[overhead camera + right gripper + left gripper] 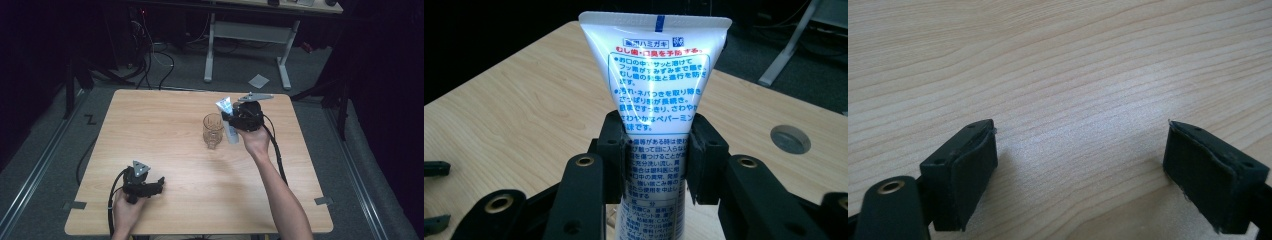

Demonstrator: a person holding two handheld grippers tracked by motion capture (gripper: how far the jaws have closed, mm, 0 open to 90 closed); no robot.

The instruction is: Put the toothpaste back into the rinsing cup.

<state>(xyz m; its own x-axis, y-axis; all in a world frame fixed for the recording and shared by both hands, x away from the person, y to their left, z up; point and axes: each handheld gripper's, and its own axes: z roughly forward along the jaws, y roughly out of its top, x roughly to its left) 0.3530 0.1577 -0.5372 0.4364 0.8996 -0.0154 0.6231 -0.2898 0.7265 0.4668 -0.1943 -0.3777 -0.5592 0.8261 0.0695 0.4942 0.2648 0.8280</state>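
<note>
A white and blue toothpaste tube is held upright above the table, crimped end up, with my right gripper shut on its middle. In the right gripper view the tube rises between the two black jaws of the right gripper, its printed back facing the camera. A clear glass mug stands on the wooden table just left of the tube. My left gripper rests low near the table's front left and stands open; the left gripper has only bare wood between its jaws.
A round cable hole sits in the tabletop near a far corner. Beyond the table stand a white desk frame, cables on the floor and a paper scrap. Metal rails run along both sides of the table.
</note>
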